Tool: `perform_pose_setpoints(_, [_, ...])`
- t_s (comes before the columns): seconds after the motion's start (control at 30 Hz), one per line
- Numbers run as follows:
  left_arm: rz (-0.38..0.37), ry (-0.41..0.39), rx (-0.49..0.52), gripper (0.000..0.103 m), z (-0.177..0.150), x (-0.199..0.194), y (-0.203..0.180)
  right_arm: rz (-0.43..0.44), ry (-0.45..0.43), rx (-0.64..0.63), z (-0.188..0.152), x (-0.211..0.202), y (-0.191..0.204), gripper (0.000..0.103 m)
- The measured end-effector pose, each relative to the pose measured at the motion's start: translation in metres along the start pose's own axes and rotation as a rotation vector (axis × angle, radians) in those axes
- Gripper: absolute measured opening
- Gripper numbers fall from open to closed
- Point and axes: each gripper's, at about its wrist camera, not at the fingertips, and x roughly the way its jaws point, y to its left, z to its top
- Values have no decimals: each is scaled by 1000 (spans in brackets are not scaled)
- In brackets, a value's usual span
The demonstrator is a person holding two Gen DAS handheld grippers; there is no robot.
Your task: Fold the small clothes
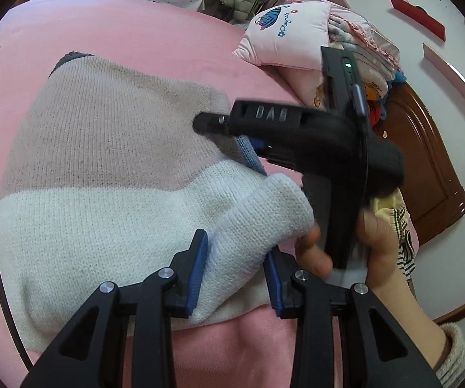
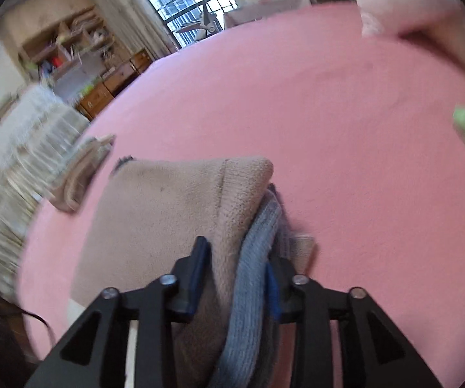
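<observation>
left gripper point(image 1: 237, 273) pinches sweater point(image 1: 103, 174); pillow point(image 1: 284, 42) beyond.

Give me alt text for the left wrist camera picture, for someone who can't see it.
The left gripper pinches a folded white edge of a beige and white knit sweater lying on a pink bed. The right gripper, held in a bare hand, grips the sweater's far side. Pillows are piled behind.
</observation>
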Motion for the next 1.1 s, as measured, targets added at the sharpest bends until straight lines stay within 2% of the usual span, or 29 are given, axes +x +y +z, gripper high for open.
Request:
perform_pose_setpoints(0.13, [1, -5, 2, 33, 0, 0, 1, 43, 6, 65, 18, 11, -15, 36])
perform_pose_setpoints(0.23, [-1, -8, -5, 33, 3, 1, 0, 27, 17, 51, 28, 20, -15, 36])
perform_pose_setpoints(0.33, [-5, -5, -7, 32, 3, 2, 0, -30, 1, 7, 35, 23, -8, 36])
perform_pose_setpoints(0.43, [-8, 4, -7, 33, 1, 3, 1, -98, -76, -5, 39, 11, -7, 37])
perform_pose_setpoints(0.57, [-20, 16, -17, 33, 3, 3, 4, -169, -112, -38, 41, 2, 1, 37])
perform_pose_setpoints(0.7, [-26, 27, -36, 34, 3, -2, 9, -207, -148, -33, 46, -11, 7, 37])
perform_pose_setpoints(0.77, [-47, 37, -50, 42, 7, -5, 12, -201, -182, -6, 48, -24, 7, 40])
perform_pose_setpoints(0.87, [-107, 57, -91, 54, 15, -16, 18, -182, -195, 0, 44, -40, 15, 40])
perform_pose_setpoints(0.93, [-127, 63, -108, 55, 20, -28, 23, -203, -173, -28, 34, -47, 29, 40])
perform_pose_setpoints(1.03, [-105, 56, -112, 55, 29, -51, 34, -198, -143, -77, 13, -55, 51, 21])
perform_pose_setpoints(1.1, [-73, 29, -111, 55, 36, -67, 43, -196, -135, -112, -4, -61, 69, 17])
